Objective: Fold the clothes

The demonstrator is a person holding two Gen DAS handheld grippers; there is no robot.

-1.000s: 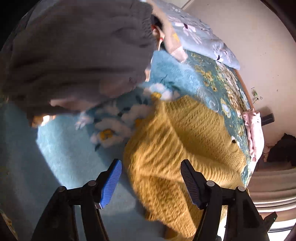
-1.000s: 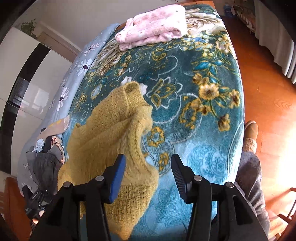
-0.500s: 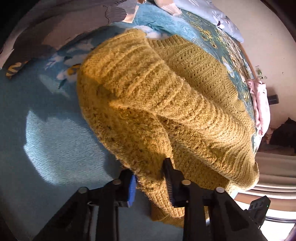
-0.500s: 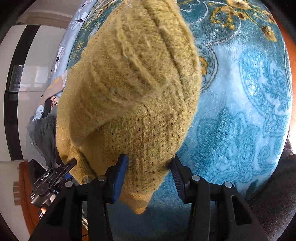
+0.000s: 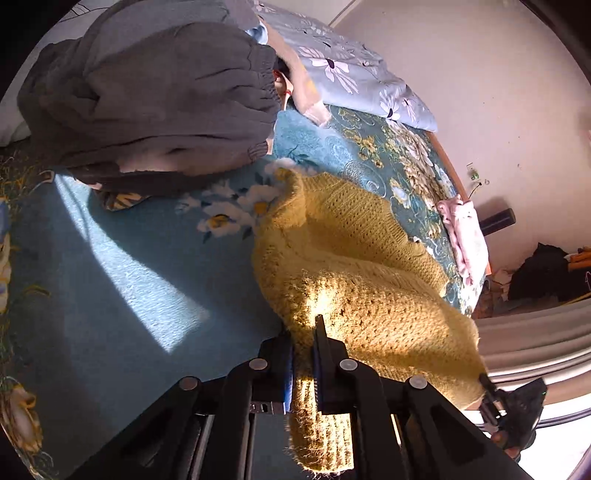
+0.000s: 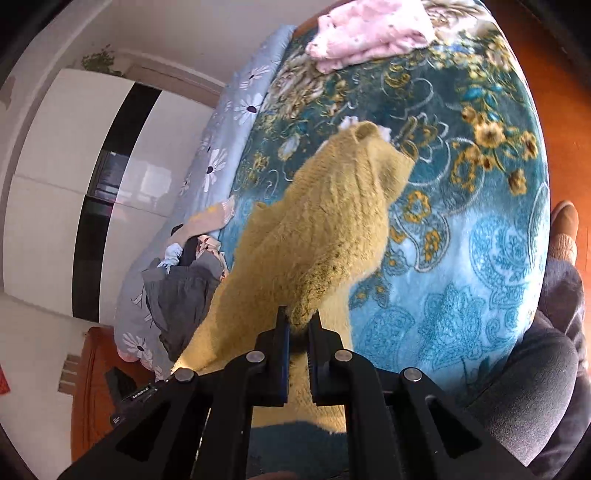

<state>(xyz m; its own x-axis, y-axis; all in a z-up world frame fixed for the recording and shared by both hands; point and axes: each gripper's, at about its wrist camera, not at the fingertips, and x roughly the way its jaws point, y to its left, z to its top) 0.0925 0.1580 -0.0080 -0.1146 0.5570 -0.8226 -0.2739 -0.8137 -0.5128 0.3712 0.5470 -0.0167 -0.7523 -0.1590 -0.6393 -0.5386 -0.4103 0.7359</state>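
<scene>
Grey garment [image 5: 155, 99]: a crumpled heap in the upper left of the left wrist view, resting on the teal floral blanket [image 5: 122, 280]; in the right wrist view it sits at the left centre edge of the bed.
Teal floral blanket: covers the bed, with a sunlit band across the lower left of the left wrist view.
Left gripper [image 5: 303, 363]: bottom centre of its frame, jaws drawn nearly together and clamped on a thick edge of the yellow knit sweater [image 5: 354, 280]; knit fabric fills the narrow gap and hangs below the fingers.
Yellow knit sweater: spreads from between the left jaws up and right across the blanket; its far end lies near the white flower print at frame centre.
Right gripper [image 6: 298, 356]: bottom centre of its frame, jaws close together, pinching another edge of the sweater, which rises from the jaws toward upper centre.
Pink folded cloth [image 6: 369, 33]: top centre-right of the right wrist view, well apart from the sweater.
Person's leg [image 6: 546, 369]: lower right edge, beside the bed.
</scene>
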